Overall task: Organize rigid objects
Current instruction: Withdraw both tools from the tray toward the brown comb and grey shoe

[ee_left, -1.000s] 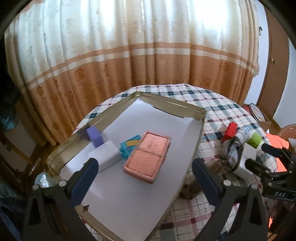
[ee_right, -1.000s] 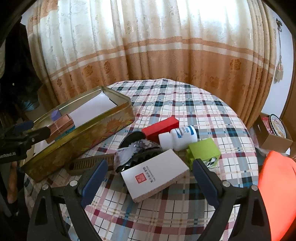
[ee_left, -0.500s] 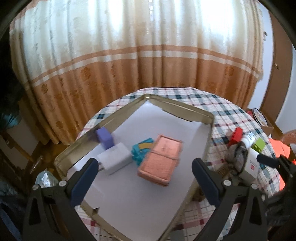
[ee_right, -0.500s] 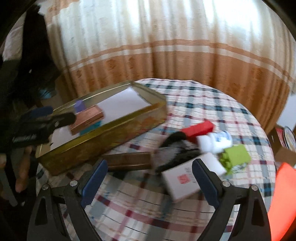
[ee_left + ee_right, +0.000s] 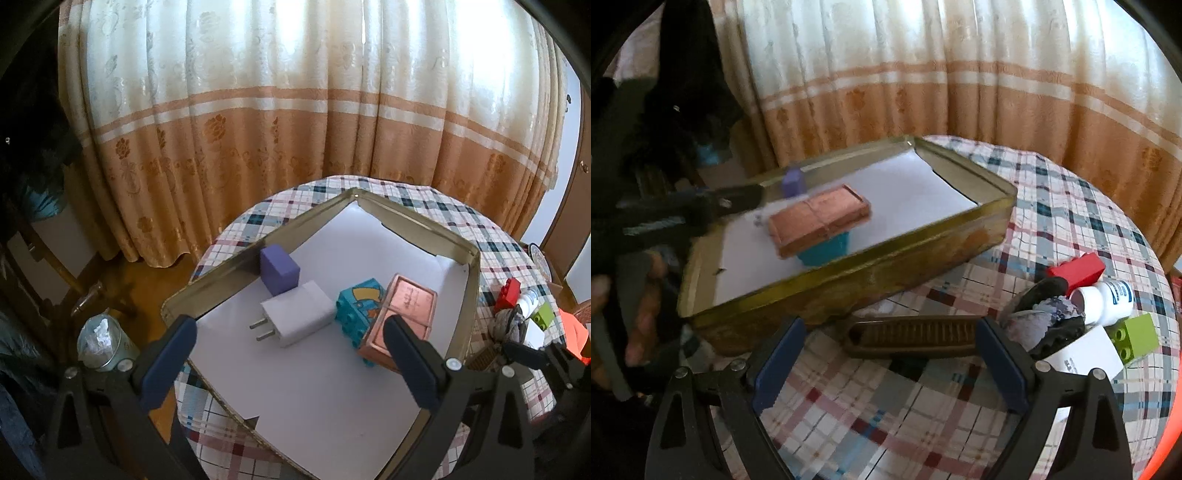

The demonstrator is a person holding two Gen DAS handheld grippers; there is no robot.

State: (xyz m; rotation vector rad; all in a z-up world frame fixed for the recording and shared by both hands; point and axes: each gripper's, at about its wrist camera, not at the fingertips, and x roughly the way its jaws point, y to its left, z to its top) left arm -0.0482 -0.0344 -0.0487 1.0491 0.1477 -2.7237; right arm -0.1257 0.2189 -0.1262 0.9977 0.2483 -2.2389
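Behind, a curtain [image 5: 295,122] fills the backdrop, and below it stands the round table [image 5: 1071,192] under a plaid cloth. Next in size, the tin [image 5: 458,243], lined with white paper, sits on the table's left part; inside lie a copper box [image 5: 406,314] tilted on a teal brick [image 5: 354,314], a white plug [image 5: 299,317] touching the brick's left side, and a purple block [image 5: 279,271] against the far-left wall, just behind the plug. To the right of the tin, on the cloth, a white card box [image 5: 1082,354] lies under a dark crumpled thing [image 5: 1049,317], with a brown comb [image 5: 916,334] just in front of the tin's near wall, then a red brick [image 5: 1078,271], a white bottle [image 5: 1108,299] on its side and a green brick [image 5: 1137,334] close together. The left tool [image 5: 288,354] hovers above the tin's near end, jaws spread wide and empty. The right tool [image 5: 888,363] is also wide open and empty, low over the cloth with the comb lying between its fingertips.
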